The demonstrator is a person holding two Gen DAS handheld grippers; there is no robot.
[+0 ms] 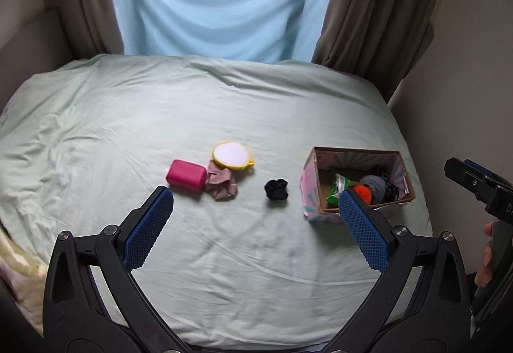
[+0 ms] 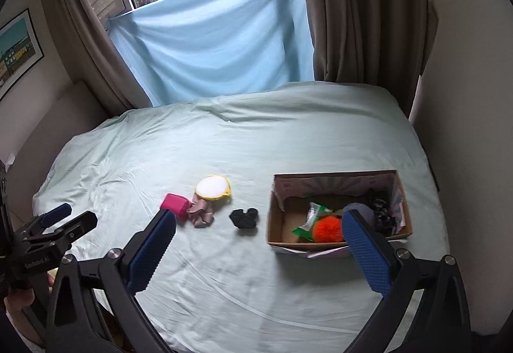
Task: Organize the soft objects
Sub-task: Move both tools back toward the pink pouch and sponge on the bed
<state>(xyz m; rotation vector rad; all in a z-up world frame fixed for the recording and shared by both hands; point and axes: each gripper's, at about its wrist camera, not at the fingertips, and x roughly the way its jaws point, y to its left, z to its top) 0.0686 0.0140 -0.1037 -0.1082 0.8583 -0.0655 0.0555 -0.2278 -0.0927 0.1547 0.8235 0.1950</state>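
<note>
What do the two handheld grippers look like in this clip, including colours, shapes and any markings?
Both are alike: the left gripper and right gripper have matte black angular linkage arms with silver pivot bolts. Each finger carries a flat blue pad with a fine dimpled texture. White lettering marks the left gripper's black body in the right wrist view. No cables or sleeves show.

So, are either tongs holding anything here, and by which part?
Nothing is held. Left tongs and right tongs both gape open above the bed, empty.
</note>
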